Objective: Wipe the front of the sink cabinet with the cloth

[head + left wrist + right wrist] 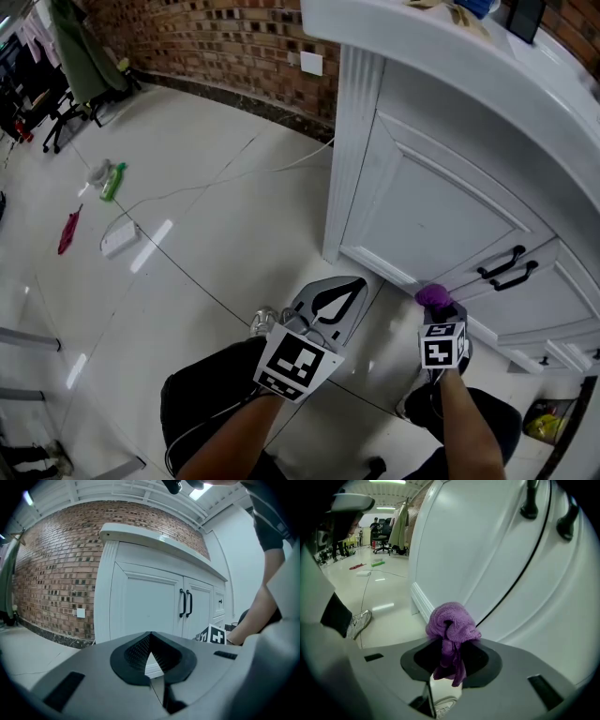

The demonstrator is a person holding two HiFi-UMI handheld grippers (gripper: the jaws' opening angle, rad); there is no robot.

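A white sink cabinet (441,197) with panelled doors and two black handles (506,265) fills the right of the head view. My right gripper (438,302) is shut on a bunched purple cloth (432,295), held low against the bottom edge of the cabinet doors. In the right gripper view the cloth (451,625) sticks out past the jaws, close to the seam between the doors (520,569). My left gripper (330,300) is shut and holds nothing, hanging over the floor in front of the cabinet's left door (140,606).
A white cable (225,183) runs over the tiled floor to a power strip (119,238). A green spray bottle (113,181) and a red item (68,232) lie far left. The person's shoe (263,322) is beside the left gripper. Brick wall (216,37) behind.
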